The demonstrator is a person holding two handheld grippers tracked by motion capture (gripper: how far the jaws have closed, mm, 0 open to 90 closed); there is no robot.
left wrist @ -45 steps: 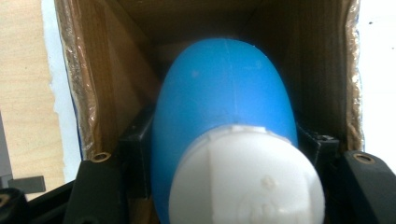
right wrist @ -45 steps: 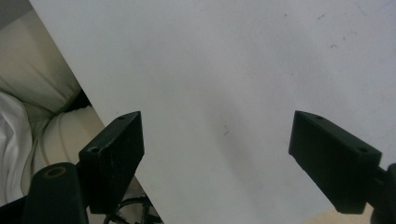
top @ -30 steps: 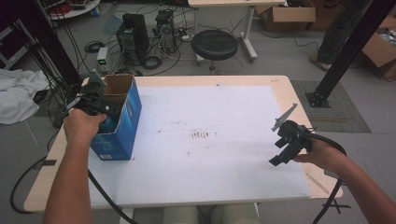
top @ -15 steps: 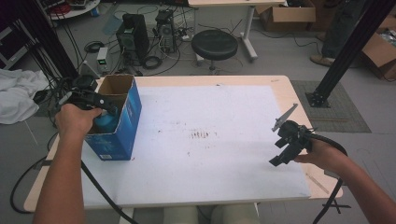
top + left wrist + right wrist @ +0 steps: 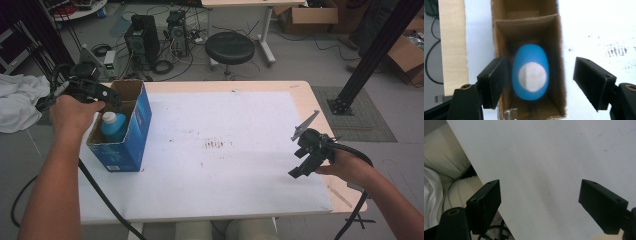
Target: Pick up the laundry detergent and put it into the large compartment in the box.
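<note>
Fingers (image 5: 492, 81) of your left gripper (image 5: 539, 81) have just been opening, released above the blue bottle (image 5: 531, 72); drifting sideways could snag the box (image 5: 137, 127) wall

The tall blue cardboard box (image 5: 122, 132) walls in the blue white-capped bottle (image 5: 114, 125); its top is open, and right of it the white counter (image 5: 240, 170) lies bare.

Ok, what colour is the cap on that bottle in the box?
White, on a blue bottle; clearest in the left gripper view.
</note>
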